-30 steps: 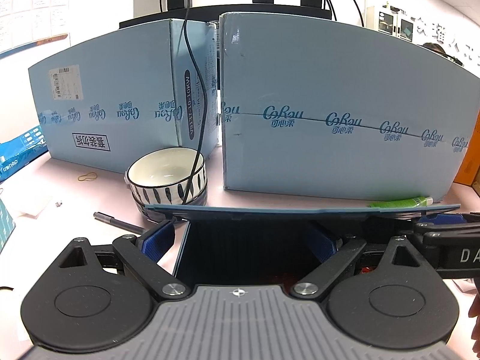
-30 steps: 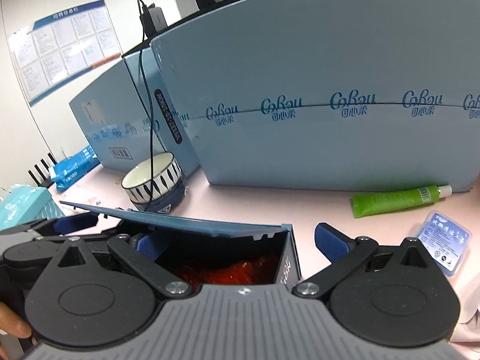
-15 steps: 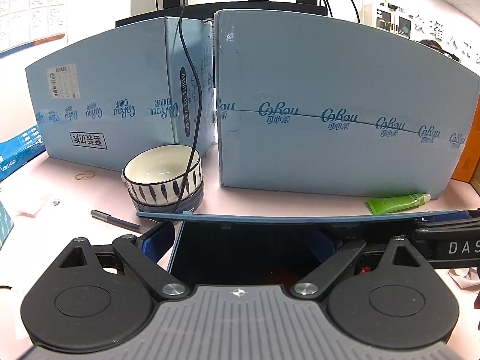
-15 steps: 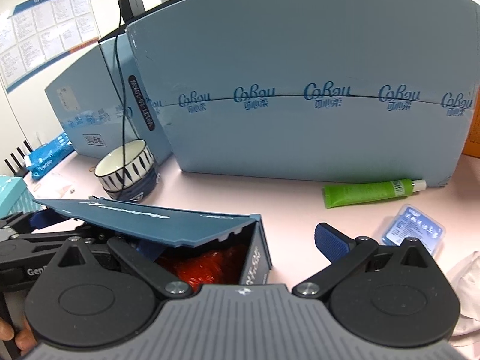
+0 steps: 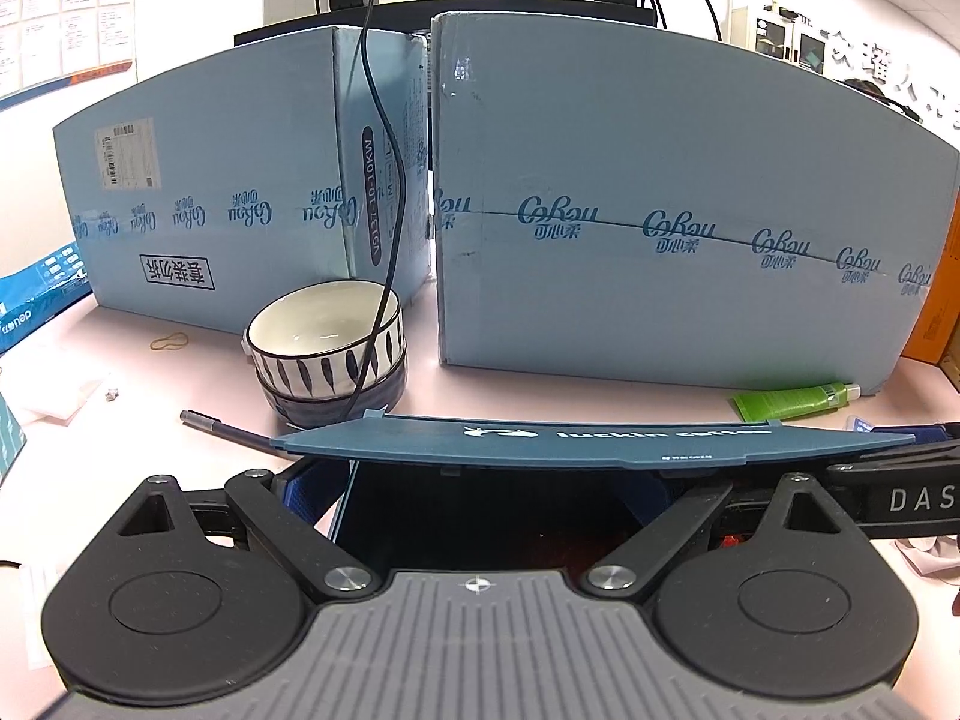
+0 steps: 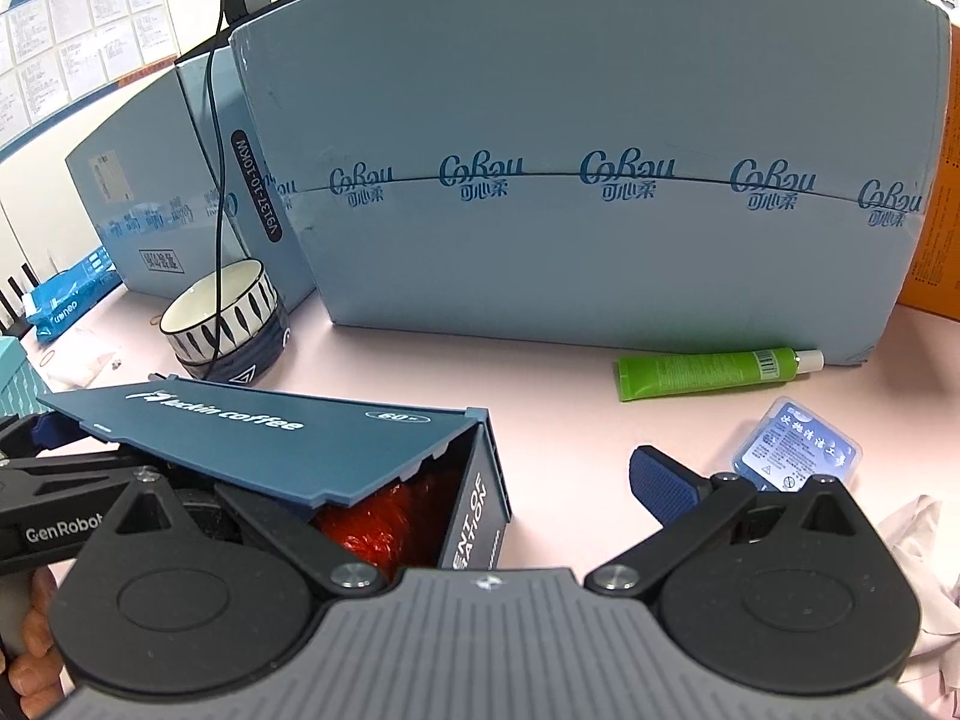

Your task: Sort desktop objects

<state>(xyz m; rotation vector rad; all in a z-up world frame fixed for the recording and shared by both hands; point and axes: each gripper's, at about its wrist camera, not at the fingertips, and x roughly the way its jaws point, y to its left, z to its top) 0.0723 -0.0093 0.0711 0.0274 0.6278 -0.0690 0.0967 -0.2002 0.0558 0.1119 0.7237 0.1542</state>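
**Fingers spread on both sides of the open coffee box**

Fingers (image 6: pixel 663 474) of the right gripper (image 6: pixel 450 480) stand wide apart. The blue pad on the right is in plain sight and clear of the box, while the other finger runs under the lid and is hidden. The left gripper (image 5: pixel 474 492) is spread as well. Its left pad (image 5: pixel 309 489) sits just outside the box's left wall, and its other finger is only dimly seen in the dark interior. Neither pair is pinching anything.

Between the two tools sits the dark blue coffee box (image 6: pixel 480 504), resting on the pink surface (image 6: pixel 540 396). Its lid (image 6: pixel 270 438) is tilted up over the opening, and red wrapped contents (image 6: pixel 384 516) show in the gap beneath. In the right wrist view the left tool comes in from the left edge, with a blue tip at the lid's far corner. Whether the tip touches the lid cannot be told. A hand (image 6: pixel 30 648) grips that tool's handle at the lower left.

Farther out, two stacked bowls (image 5: pixel 327 342) stand just behind the box with a black cable (image 5: pixel 384 138) hanging into them. A dark pen (image 5: pixel 228 429) lies beside them, and its near end passes under the lid. To the right lie a green tube (image 6: pixel 714 369) and a small blue case (image 6: pixel 792 450), near each other but apart. A crumpled white tissue (image 6: pixel 912 540) is at the right edge. Two large pale blue cartons (image 5: pixel 660 210) wall off the back of the surface, and a rubber band (image 5: pixel 169 341) lies in front of the left one.
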